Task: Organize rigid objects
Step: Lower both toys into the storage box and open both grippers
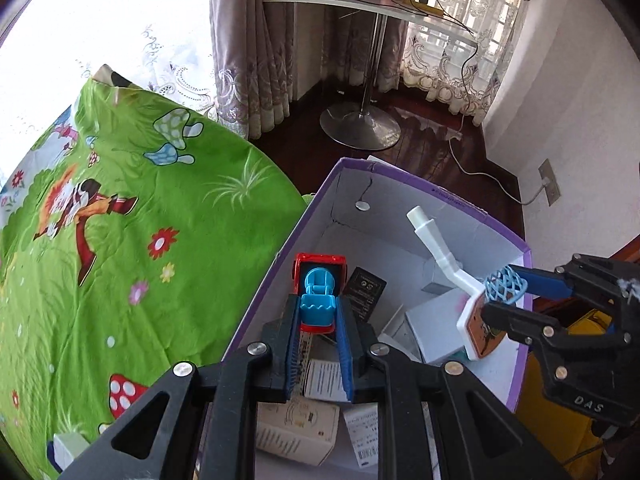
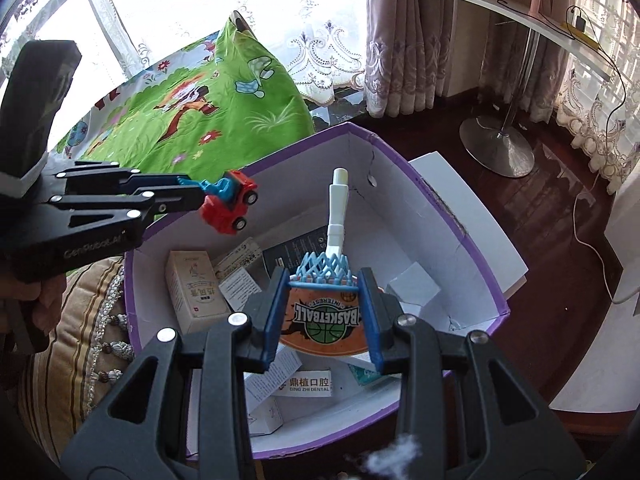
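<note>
My left gripper (image 1: 318, 312) is shut on a red and blue toy truck (image 1: 319, 280) and holds it over the near left side of a white box with a purple rim (image 1: 436, 190); the truck also shows in the right wrist view (image 2: 229, 206). My right gripper (image 2: 324, 292) is shut on a toy basketball hoop (image 2: 325, 316) with an orange backboard, blue net and white pole, held above the box (image 2: 472, 240). In the left wrist view the hoop (image 1: 476, 320) and right gripper (image 1: 504, 298) are at the right.
Several small cartons and leaflets (image 2: 196, 292) lie in the box. A green cartoon bedsheet (image 1: 120, 240) lies to the left. A round pedestal table (image 1: 360, 128) stands behind on dark wood floor. A white cable (image 1: 488, 176) runs to a wall socket. A striped cushion (image 2: 80, 340) sits beside the box.
</note>
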A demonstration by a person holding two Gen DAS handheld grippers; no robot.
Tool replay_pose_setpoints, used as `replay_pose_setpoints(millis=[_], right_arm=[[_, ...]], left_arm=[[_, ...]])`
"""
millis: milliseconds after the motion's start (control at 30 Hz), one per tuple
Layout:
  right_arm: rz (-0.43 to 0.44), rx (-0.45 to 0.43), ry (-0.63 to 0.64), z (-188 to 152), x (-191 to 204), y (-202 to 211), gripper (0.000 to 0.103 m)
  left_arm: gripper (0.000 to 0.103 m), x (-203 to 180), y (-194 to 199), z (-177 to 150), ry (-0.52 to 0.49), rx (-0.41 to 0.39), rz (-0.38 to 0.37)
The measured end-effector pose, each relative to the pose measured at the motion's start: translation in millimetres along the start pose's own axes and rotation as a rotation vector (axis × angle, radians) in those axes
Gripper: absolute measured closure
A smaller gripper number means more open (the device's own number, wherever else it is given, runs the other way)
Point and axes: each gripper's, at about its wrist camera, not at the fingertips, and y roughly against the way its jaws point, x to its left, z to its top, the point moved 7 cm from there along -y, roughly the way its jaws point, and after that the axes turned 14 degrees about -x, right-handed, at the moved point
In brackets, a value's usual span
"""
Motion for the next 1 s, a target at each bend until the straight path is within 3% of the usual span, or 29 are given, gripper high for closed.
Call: replay_pose_setpoints(millis=[200,300,400,667,733,1000], right_arm=[[0.003,0.013,-0.007,-1.5,-6.3,-13.4,0.064],[0.006,0.023,-0.009,-2.7,-7.4,-19.3,0.064],[0.009,0.028,-0.004,-3.7,-6.3,-21.5,0.064],[0.002,0.033,0.012,-1.7,1.8,-22.4,0.062],[0.002,0.032,0.017,0.6,5.6,-22.4,0.056],[0.031,0.029,0.077,7.3,39.4,-15.5,0.048]], left_arm=[[0.085,-5.8,-31.1,3.5,-0.015,0.043,-0.004],[0.083,-1.4,-41.9,3.2,0.017,0.064,0.013],[0.078,1.6,-37.3,-0.8,0.054,0.075,-0.016],[0.071,46.9,39.8,-8.7,0.192,-0.037,-0.002],[0.066,65.6,61.8,-18.5,0.235,-0.065,0.016],[0.066,147.1,140.8,-76.1,0.432,-0.16,0.112]])
